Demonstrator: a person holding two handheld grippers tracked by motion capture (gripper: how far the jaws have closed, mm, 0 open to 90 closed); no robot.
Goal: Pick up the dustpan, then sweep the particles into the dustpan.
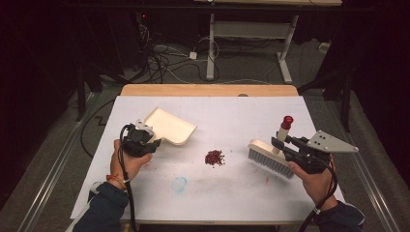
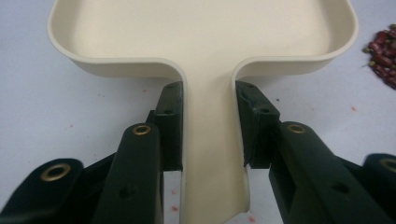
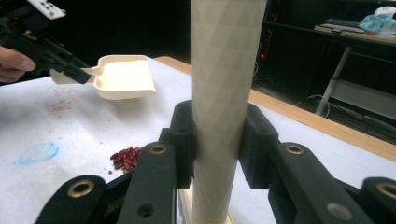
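Note:
A cream dustpan [image 1: 170, 125] lies tilted at the left of the white table, and my left gripper [image 1: 153, 143] is shut on its handle [image 2: 208, 149]. Both jaws press the flat handle's sides in the left gripper view, the pan [image 2: 201, 32] spreading out beyond them. My right gripper [image 1: 279, 142] is shut on the cream handle [image 3: 224, 93] of a brush [image 1: 270, 157] with grey bristles and a red tip [image 1: 287, 120]. A small heap of red beans [image 1: 214, 157] sits between pan and brush; the beans [image 3: 125, 157] also show left of the brush handle.
The table sheet [image 1: 232, 193] carries a blue smudge [image 1: 179, 184] near the front and faint red marks. A wooden edge [image 1: 208, 90] runs along the far side. Beyond it are cables and a desk frame [image 1: 251, 34] on the floor.

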